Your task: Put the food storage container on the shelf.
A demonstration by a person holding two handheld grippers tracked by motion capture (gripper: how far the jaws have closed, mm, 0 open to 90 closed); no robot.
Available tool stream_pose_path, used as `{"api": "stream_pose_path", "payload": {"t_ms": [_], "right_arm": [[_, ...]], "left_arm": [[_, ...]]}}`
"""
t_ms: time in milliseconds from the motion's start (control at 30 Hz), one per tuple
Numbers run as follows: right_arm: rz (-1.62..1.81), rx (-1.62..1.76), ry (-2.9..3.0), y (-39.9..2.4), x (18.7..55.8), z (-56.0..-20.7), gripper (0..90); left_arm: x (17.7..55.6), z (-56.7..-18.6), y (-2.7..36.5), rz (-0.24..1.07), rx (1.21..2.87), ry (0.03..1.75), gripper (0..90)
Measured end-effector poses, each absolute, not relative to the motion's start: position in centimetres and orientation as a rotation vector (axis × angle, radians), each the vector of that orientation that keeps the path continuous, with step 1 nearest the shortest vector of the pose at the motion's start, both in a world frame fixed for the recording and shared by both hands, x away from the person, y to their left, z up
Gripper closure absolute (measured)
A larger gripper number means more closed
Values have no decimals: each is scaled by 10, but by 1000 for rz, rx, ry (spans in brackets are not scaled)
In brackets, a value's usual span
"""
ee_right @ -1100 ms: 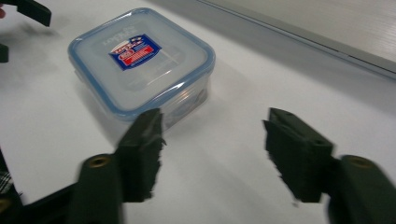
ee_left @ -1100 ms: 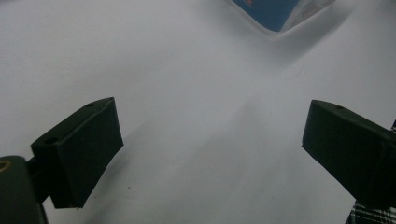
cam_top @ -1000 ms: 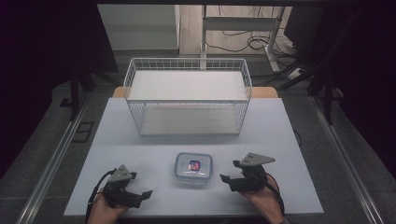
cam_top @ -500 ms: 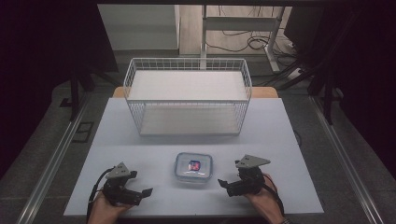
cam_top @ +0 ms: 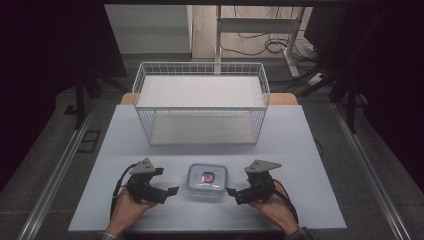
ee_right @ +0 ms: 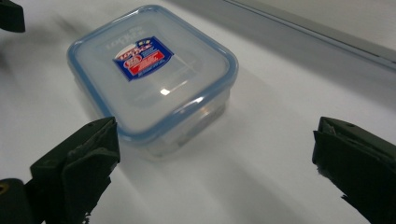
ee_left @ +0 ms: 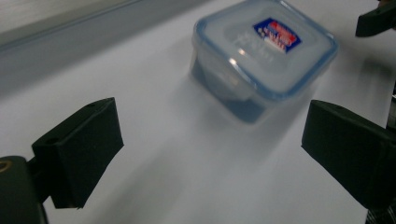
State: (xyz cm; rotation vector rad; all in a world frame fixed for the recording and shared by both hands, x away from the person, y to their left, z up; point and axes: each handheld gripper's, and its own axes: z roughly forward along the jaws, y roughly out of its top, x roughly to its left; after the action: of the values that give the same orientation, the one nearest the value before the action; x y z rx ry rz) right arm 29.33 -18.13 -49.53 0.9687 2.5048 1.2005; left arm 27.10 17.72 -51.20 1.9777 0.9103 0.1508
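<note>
The lidded box (cam_top: 207,179) sits near the table's (cam_top: 310,150) front edge, well short of the basket (cam_top: 200,107). Left gripper (cam_top: 170,191) and right gripper (cam_top: 231,191), both released, flank it, probably to grasp it from both sides.

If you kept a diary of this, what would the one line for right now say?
left claw: open, empty | right claw: open, empty | small clear plastic box with blue-rimmed lid: on table between claws, lid on | white wire basket: behind, empty
</note>
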Motion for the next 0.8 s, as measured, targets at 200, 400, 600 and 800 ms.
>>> {"api": "stream_pose_path", "payload": {"t_ms": [200, 400, 600, 800], "right_arm": [[1213, 989, 2575, -166, 302, -496, 8], [1236, 1027, 2614, -163, 312, -500, 35], [1283, 1082, 2702, -155, 326, -509, 106], [1313, 1122, 2766, -156, 326, -509, 192]], "left_arm": [[294, -506, 150, 104, 2009, 846, 50], [317, -511, 138, -2, 2015, 842, 57], [323, -526, 130, -143, 2040, 823, 67], [318, -528, 131, -192, 2037, 825, 135]]}}
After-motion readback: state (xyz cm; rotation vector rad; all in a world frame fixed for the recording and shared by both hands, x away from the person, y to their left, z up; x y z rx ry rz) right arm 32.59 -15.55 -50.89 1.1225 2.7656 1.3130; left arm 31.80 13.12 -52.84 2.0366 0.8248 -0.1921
